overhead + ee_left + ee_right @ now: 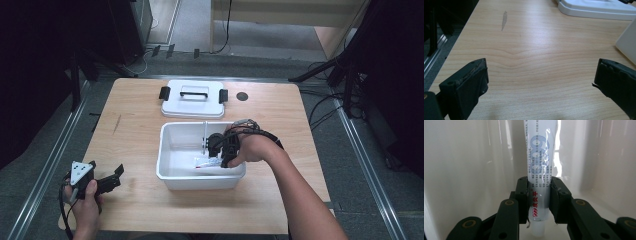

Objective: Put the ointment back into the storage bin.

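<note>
— Where is the tube (539,177) held?
— Inside the white bin (172,172), clamped near its cap by the right gripper (539,200), long axis toward twelve o'clock.
— And the left gripper (541,82)?
— Kept spread and empty, at eight o'clock from the bin; the lid (192,102) lies at twelve.

My wooden table (135,130) has a pale grain, a grey smudge (504,20) toward its left side and a small dark round hole (242,96) near the far edge. A white plastic bin (172,172) sits directly on it around the middle. Its white lid (192,106), with black side latches, lies flat on the boards just beyond the bin.
</note>
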`<state>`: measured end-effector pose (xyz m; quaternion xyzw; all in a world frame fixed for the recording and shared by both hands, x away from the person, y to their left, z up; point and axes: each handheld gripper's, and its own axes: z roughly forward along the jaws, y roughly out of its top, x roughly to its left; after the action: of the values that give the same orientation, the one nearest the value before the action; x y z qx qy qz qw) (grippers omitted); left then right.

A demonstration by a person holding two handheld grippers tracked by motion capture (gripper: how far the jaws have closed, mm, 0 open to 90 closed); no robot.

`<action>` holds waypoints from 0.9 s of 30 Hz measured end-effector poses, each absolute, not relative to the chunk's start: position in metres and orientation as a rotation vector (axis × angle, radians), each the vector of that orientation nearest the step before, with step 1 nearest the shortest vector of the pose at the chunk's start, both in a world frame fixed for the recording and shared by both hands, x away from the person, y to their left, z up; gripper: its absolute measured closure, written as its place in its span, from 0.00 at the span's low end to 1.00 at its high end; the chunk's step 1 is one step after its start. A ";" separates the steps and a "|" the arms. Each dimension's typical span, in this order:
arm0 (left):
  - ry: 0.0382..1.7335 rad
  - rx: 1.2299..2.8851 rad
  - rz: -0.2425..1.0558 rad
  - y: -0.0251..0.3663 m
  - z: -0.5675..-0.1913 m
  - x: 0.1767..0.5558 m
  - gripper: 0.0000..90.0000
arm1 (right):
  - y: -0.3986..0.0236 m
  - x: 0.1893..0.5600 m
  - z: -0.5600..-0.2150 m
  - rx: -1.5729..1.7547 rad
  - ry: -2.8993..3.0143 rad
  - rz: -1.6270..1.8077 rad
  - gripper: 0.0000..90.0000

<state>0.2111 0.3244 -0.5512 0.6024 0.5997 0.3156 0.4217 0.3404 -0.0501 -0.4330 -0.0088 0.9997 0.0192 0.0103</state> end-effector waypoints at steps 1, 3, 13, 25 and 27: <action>1.502 1.509 0.790 0.324 -0.551 0.211 0.00 | -0.049 0.340 -0.434 -0.024 3.124 0.041 0.79; 1.500 1.508 0.790 0.324 -0.551 0.211 0.00 | -0.048 0.339 -0.437 -0.043 3.128 0.028 0.79; 1.502 1.508 0.789 0.325 -0.551 0.211 0.00 | -0.047 0.340 -0.443 -0.020 3.139 -0.001 0.78; 1.500 1.506 0.789 0.325 -0.551 0.211 0.00 | -0.052 0.342 -0.427 0.031 3.137 0.135 0.88; 1.500 1.507 0.789 0.325 -0.551 0.211 0.00 | -0.055 0.342 -0.421 0.063 3.137 0.174 0.89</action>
<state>0.2112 0.3246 -0.5513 0.6020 0.5992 0.3153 0.4232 0.3418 -0.0553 -0.4214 0.0200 0.9983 0.0552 -0.0003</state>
